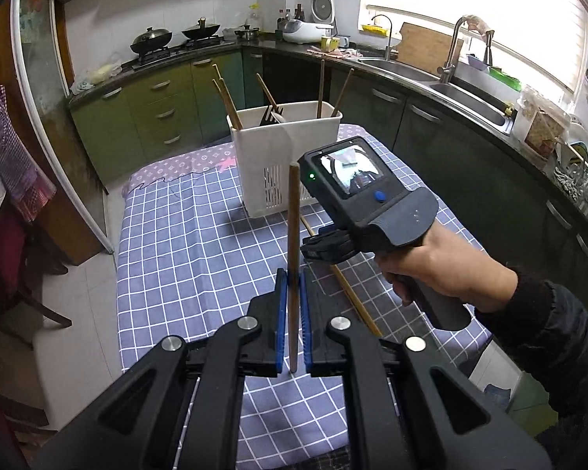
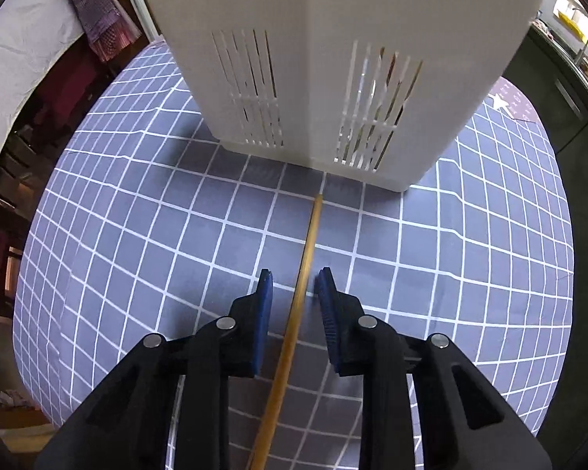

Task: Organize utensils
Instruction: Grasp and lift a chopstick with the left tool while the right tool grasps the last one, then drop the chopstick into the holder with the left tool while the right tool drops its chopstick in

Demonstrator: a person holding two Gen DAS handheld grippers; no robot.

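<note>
1. My left claw [image 1: 293,286] is clamped on a dark brown wooden chopstick [image 1: 293,243], which stands upright between the blue pads, its top end rising in front of the holder.
2. My right claw [image 2: 296,293] points steeply down at the worktop [image 2: 137,235], jaws narrowed but not touching a second, pale bamboo chopstick [image 2: 307,258] that lies flat on the cloth between them, a gap showing on either side.
3. That pale chopstick's far tip rests just short of the base of the tall white plastic utensil holder [image 2: 325,39], which has slotted drain vents low in its walls.
4. From the left wrist view, the holder [image 1: 290,145] stands upright near the far end of the worktop, and several wooden chopsticks [image 1: 227,98] and a dark utensil lean inside it, their ends above the rim.
5. The worktop wears a blue-grey cloth [image 1: 200,243] with a white grid, giving way to a mauve patterned strip at the far edge.
6. My right hand [image 1: 443,270], in a black sleeve, grips the handle of the right tool just beside the upright chopstick.
7. Green kitchen cabinets [image 1: 156,105], two woks on a hob and a steel double sink under a bright window ring the scene.
</note>
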